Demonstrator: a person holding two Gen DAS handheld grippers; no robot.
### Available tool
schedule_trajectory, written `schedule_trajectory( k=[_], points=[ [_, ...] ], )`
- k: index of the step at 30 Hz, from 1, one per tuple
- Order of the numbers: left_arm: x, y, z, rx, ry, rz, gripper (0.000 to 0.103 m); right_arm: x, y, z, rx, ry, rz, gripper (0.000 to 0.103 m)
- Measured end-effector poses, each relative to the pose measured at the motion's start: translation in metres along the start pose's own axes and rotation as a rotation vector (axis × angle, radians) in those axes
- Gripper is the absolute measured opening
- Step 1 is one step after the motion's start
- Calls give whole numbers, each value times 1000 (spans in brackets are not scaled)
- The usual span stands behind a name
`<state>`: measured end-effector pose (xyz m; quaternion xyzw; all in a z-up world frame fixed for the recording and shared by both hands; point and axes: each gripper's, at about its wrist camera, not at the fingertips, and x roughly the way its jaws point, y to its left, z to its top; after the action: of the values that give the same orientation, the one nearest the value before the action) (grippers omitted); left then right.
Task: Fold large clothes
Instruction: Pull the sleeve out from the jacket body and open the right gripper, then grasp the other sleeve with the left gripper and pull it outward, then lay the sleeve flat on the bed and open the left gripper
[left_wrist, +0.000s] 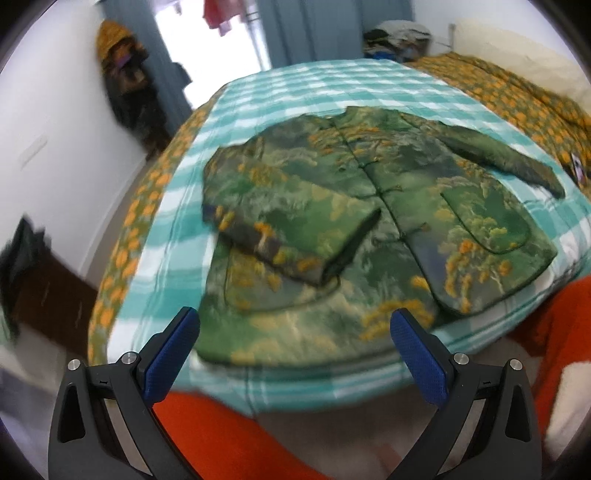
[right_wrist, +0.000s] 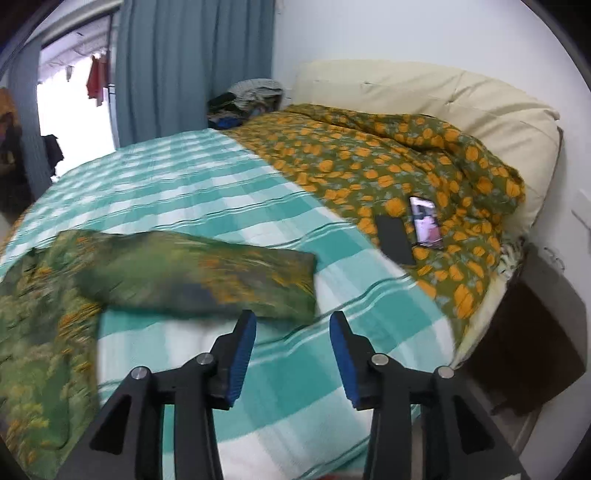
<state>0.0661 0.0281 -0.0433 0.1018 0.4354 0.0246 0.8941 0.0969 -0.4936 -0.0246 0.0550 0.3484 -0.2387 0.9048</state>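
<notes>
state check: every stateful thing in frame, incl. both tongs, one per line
jacket: flat on the checked blanket, front up, closed down the middle
one sleeve: folded across the chest
other sleeve: stretched out sideways, unfolded
left tongs: open, empty, near the hem
right tongs: open, empty, just short of the outstretched cuff
lit phone: screen on
dark phone: screen off
curtain: drawn aside from the bright opening

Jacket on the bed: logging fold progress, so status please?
Left gripper open, right gripper open, both empty. Jacket flat on checked blanket; one sleeve folded in, other sleeve out. Two phones nearby, clear.
</notes>
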Motion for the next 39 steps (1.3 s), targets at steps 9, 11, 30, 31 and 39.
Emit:
schedule_trajectory(
  k=[9,11,30,31,39],
  points=[
    [127,-43,36,335,71,-48,103,-75,125,-97,-126,16,326,53],
    [150,-45,38,348,98,-22,94,-85,154,-120,-196,53,409,53],
    [64,266,50,-481,-12,102,17,-96,186,-145,-312,38,492,53],
    [64,287,41,-511,-10,156,20,-96,188,-145,-315,40,492,53],
    [70,359,-54,-807,73,347,36,-100,192,-148,-343,35,480,53]
  ],
)
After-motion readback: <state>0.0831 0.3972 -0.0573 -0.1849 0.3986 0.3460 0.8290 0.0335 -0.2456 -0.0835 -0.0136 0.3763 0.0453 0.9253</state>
